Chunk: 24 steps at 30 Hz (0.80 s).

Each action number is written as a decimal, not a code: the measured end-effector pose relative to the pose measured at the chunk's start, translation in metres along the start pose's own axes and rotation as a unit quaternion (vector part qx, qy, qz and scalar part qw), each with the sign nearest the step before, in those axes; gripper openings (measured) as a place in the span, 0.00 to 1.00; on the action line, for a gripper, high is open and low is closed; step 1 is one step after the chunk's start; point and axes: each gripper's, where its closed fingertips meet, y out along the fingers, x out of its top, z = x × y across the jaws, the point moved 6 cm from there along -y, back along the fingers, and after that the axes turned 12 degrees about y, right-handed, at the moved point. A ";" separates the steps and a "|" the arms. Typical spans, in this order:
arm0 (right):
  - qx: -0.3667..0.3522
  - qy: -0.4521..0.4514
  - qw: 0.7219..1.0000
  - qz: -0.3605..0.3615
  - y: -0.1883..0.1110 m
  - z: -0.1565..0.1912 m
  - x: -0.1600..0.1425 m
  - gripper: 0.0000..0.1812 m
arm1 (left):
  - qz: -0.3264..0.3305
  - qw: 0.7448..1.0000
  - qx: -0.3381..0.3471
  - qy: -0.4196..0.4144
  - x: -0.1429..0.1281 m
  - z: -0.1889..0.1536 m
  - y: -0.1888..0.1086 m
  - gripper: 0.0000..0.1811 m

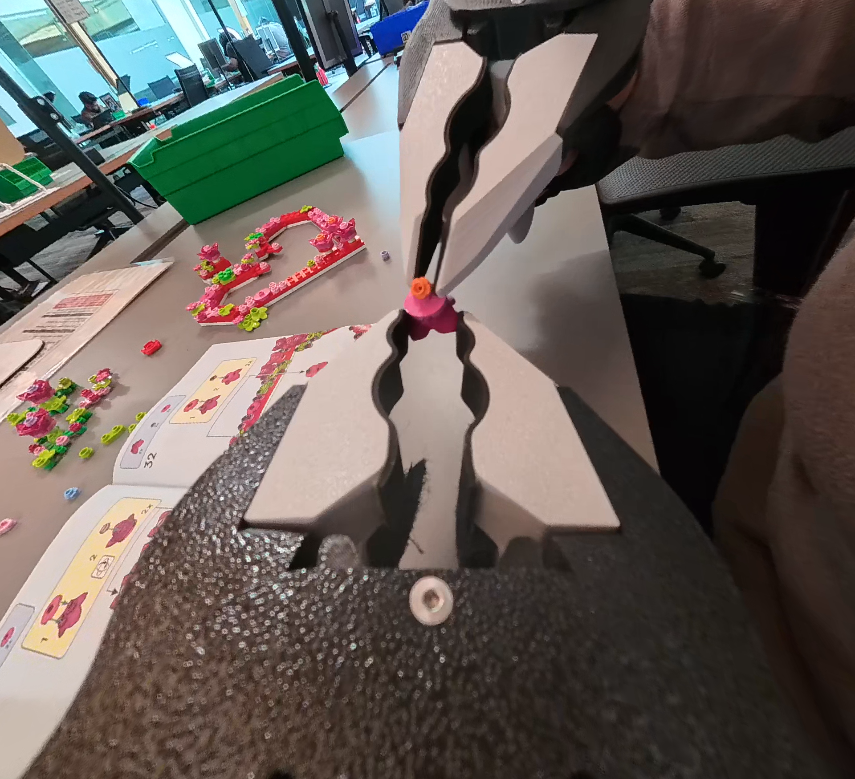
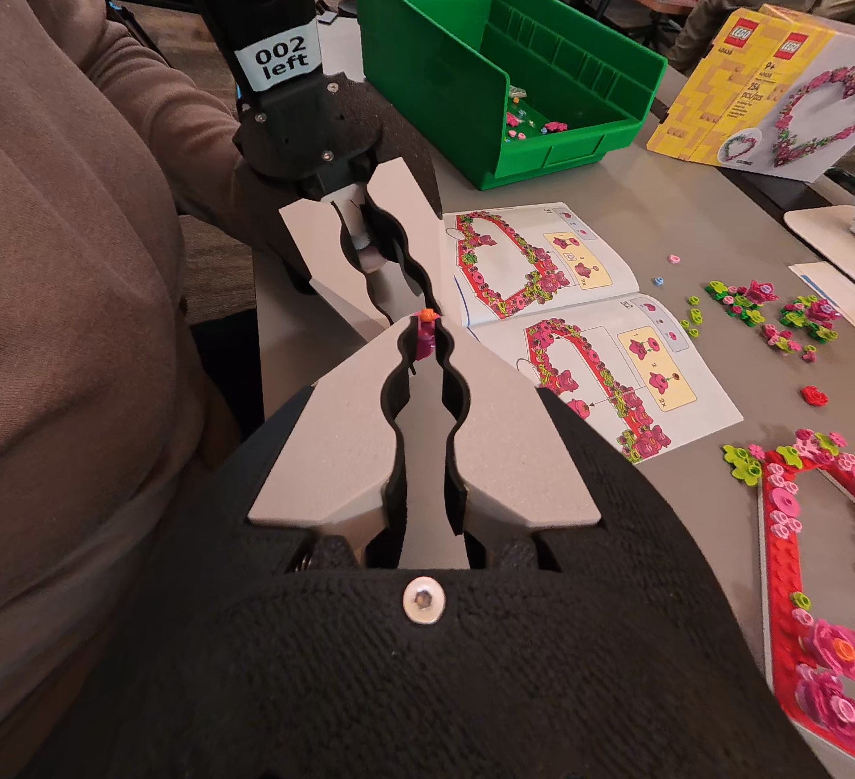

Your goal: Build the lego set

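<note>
My left gripper [image 1: 432, 317] is shut on a magenta flower piece [image 1: 428, 313] and holds it above the table near the front edge. My right gripper [image 1: 428, 282] comes down from above with its jaws nearly closed on a small orange piece [image 1: 420, 287] that sits on top of the flower. In the right wrist view my right gripper [image 2: 423, 322] meets the left gripper [image 2: 414, 315] tip to tip, with the orange piece [image 2: 428, 314] and the magenta flower [image 2: 424, 340] between them. The red heart frame [image 1: 277, 266] with pink and lime flowers lies on the table.
An open instruction booklet [image 2: 578, 340] lies under the grippers. A green bin [image 2: 430, 77] stands behind it, with a yellow set box [image 2: 721, 77] beside it. Loose flower clusters [image 2: 763, 317] and a red piece [image 2: 814, 396] lie on the table. The heart frame [image 2: 782, 572] is at the right. Less than 4 cm separates the two grippers' tips.
</note>
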 end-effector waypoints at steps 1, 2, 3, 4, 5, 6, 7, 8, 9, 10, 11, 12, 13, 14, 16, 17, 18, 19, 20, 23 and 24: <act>0.000 0.001 1.000 0.001 0.000 0.000 0.000 0.03 | 0.002 1.000 -0.001 0.000 0.000 0.000 0.000 0.10; 0.000 0.003 1.000 0.003 0.000 0.000 0.000 0.04 | 0.003 1.000 -0.001 0.000 0.000 0.000 0.000 0.10; 0.000 0.004 1.000 0.005 0.000 -0.001 -0.001 0.04 | 0.004 1.000 -0.002 0.001 0.000 0.000 0.001 0.10; 0.000 0.004 1.000 0.007 -0.001 -0.001 -0.001 0.04 | 0.004 1.000 -0.002 0.002 0.000 -0.001 0.001 0.10; 0.000 0.005 1.000 0.009 -0.001 -0.001 -0.001 0.04 | 0.005 1.000 -0.002 0.003 -0.001 -0.001 0.001 0.10; 0.000 0.005 1.000 0.012 -0.001 0.000 -0.001 0.04 | 0.006 1.000 -0.003 0.003 -0.001 -0.001 0.001 0.10; 0.000 0.005 1.000 0.014 -0.001 0.000 -0.001 0.04 | 0.006 1.000 -0.003 0.003 -0.001 -0.001 0.001 0.10; -0.001 0.005 1.000 0.016 -0.001 0.000 -0.001 0.04 | 0.006 1.000 -0.004 0.003 -0.001 -0.001 0.001 0.10; -0.002 0.005 1.000 0.018 -0.001 0.000 -0.001 0.04 | 0.007 1.000 -0.004 0.002 -0.001 -0.001 0.001 0.10; -0.002 0.005 1.000 0.019 -0.001 0.000 -0.001 0.05 | 0.008 1.000 -0.005 0.001 -0.001 -0.001 0.001 0.10; -0.003 0.005 1.000 0.021 -0.001 0.000 -0.001 0.05 | 0.009 1.000 -0.005 0.000 -0.001 -0.001 0.001 0.10; -0.007 0.002 1.000 0.021 -0.002 0.000 -0.001 0.07 | 0.010 1.000 -0.006 -0.002 -0.001 0.000 0.001 0.10; -0.010 -0.005 1.000 0.020 -0.003 0.000 -0.001 0.09 | 0.011 1.000 -0.005 -0.004 -0.002 0.000 0.001 0.10; -0.010 -0.018 1.000 0.015 -0.004 0.002 0.000 0.11 | 0.014 1.000 -0.005 -0.007 -0.002 0.001 0.001 0.10; -0.017 -0.074 0.997 0.008 -0.006 0.008 0.001 0.18 | 0.014 1.000 -0.007 -0.015 -0.003 0.002 0.001 0.10; -0.029 -0.126 0.992 0.008 -0.006 0.012 0.000 0.22 | 0.013 1.000 -0.008 -0.022 -0.003 0.003 0.001 0.10; -0.050 -0.189 0.981 0.011 -0.005 0.016 -0.002 0.24 | 0.012 0.999 -0.011 -0.028 -0.003 0.004 0.000 0.10; -0.079 -0.254 0.964 0.022 -0.003 0.018 -0.004 0.26 | 0.010 0.999 -0.013 -0.036 -0.003 0.004 0.000 0.10; -0.105 -0.312 0.944 0.039 -0.001 0.019 -0.008 0.27 | 0.009 0.999 -0.015 -0.043 -0.003 0.005 0.000 0.10; -0.155 -0.423 0.890 0.073 0.007 0.023 -0.016 0.27 | 0.007 0.998 -0.022 -0.056 -0.003 0.006 0.000 0.10; -0.167 -0.443 0.878 0.071 0.008 0.023 -0.016 0.26 | 0.007 0.998 -0.024 -0.057 -0.003 0.006 0.000 0.10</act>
